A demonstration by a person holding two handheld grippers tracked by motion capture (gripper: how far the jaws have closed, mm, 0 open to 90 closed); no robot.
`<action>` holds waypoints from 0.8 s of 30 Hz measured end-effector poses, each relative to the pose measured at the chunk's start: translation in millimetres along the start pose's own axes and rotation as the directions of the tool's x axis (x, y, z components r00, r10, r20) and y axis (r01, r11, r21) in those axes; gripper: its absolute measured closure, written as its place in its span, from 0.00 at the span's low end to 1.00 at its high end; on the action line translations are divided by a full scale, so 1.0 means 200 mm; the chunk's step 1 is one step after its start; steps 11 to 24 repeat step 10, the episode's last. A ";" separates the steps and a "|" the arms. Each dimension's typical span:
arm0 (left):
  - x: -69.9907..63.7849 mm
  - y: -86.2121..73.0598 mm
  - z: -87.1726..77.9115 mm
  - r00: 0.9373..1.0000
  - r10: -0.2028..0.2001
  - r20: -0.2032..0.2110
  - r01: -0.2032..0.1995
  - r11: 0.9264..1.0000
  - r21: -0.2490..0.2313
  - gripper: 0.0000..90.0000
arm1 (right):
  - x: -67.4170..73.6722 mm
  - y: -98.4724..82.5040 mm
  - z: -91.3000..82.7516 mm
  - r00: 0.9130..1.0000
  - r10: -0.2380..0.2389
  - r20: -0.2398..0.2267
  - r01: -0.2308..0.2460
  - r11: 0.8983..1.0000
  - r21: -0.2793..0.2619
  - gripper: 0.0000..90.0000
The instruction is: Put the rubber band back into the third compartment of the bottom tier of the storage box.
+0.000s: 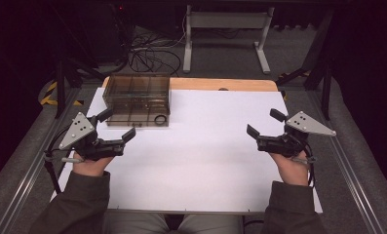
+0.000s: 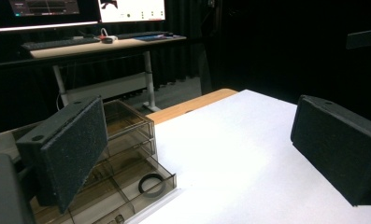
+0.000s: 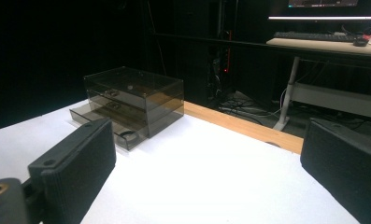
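1. Work area: a white table top [image 1: 205,146] with a smoked, see-through drawer box [image 1: 137,97] standing at its far left corner. The bottom drawer [image 2: 131,191] is pulled out toward the person; the upper drawers sit flush in the box.

2. Contents: a dark ring [image 1: 160,119] lies flat in the front right compartment of the pulled-out drawer. In the left gripper view a small metal piece [image 2: 120,218] shows near the drawer's front wall; what it is cannot be told.

3. Left gripper [image 1: 118,124]: held just beside the front of the box, low over the table. Its jaws stand wide apart and hold nothing. Its pads [image 2: 75,149] frame the drawer from the near side without touching it.

4. Right gripper [image 1: 265,123]: held well apart from the box, at the right side of the table. Its jaws are likewise spread wide and hold nothing.

5. Progress, as a judgement: the drawer is already open and the ring rests inside it, untouched by either gripper. Whether the ring is to come out or the drawer is to be pushed shut cannot be told.

6. Remaining, as a judgement: the left gripper is the nearer tool and would need only a short reach forward. No grasp or push has begun.
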State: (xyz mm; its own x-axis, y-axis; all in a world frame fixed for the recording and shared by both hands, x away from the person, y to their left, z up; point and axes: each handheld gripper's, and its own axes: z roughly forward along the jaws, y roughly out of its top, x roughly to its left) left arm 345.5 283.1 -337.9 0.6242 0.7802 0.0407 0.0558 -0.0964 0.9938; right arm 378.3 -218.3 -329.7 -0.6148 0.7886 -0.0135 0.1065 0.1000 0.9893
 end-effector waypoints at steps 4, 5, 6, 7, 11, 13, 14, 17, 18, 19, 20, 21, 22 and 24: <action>0.00 0.00 0.00 1.000 0.002 0.006 -0.002 1.000 0.006 0.05 | 0.00 0.00 0.00 1.000 -0.001 0.000 0.001 1.000 0.003 0.04; 0.00 0.00 0.00 1.000 0.003 0.009 -0.003 1.000 0.007 0.05 | 0.00 0.00 0.00 1.000 -0.002 0.000 0.002 1.000 0.003 0.04; 0.00 0.00 0.00 1.000 0.003 0.011 -0.004 1.000 0.008 0.05 | 0.00 0.00 0.00 1.000 -0.002 0.000 0.002 1.000 0.003 0.04; 0.00 0.00 0.01 1.000 0.002 0.010 -0.002 1.000 0.009 0.05 | 0.00 0.00 0.00 1.000 -0.002 -0.001 0.002 1.000 0.002 0.04; 0.01 -0.01 0.01 1.000 0.002 0.005 -0.002 1.000 0.017 0.05 | 0.00 0.00 0.00 1.000 -0.003 0.000 0.003 1.000 0.004 0.04; 0.01 -0.01 0.01 1.000 0.002 0.005 -0.002 1.000 0.017 0.05 | 0.00 0.00 0.00 1.000 -0.003 0.000 0.003 1.000 0.004 0.04; 0.01 -0.01 0.01 1.000 0.002 0.005 -0.002 1.000 0.017 0.05 | 0.00 0.00 0.00 1.000 -0.003 0.000 0.003 1.000 0.004 0.04; 0.01 -0.01 0.01 1.000 0.002 0.005 -0.002 1.000 0.017 0.05 | 0.00 0.00 0.00 1.000 -0.003 0.000 0.003 1.000 0.004 0.04; 0.01 -0.01 0.01 1.000 0.002 0.005 -0.002 1.000 0.017 0.05 | 0.00 0.00 0.00 1.000 -0.003 0.000 0.003 1.000 0.004 0.04; 0.01 -0.01 0.01 1.000 0.002 0.005 -0.002 1.000 0.017 0.05 | 0.00 0.00 0.00 1.000 -0.003 0.000 0.003 1.000 0.004 0.04; 0.01 -0.01 0.01 1.000 0.002 0.005 -0.002 1.000 0.017 0.05 | 0.00 0.00 0.00 1.000 -0.003 0.000 0.003 1.000 0.004 0.04; 0.01 -0.01 0.01 1.000 0.002 0.005 -0.002 1.000 0.017 0.05 | 0.00 0.00 0.00 1.000 -0.003 0.000 0.003 1.000 0.004 0.04; 0.01 -0.01 0.01 1.000 0.002 0.005 -0.002 1.000 0.017 0.05 | 0.00 0.00 0.00 1.000 -0.003 0.000 0.003 1.000 0.004 0.04; 0.01 -0.01 0.01 1.000 0.002 0.005 -0.002 1.000 0.017 0.05 | 0.00 0.00 0.00 1.000 -0.003 0.000 0.003 1.000 0.004 0.04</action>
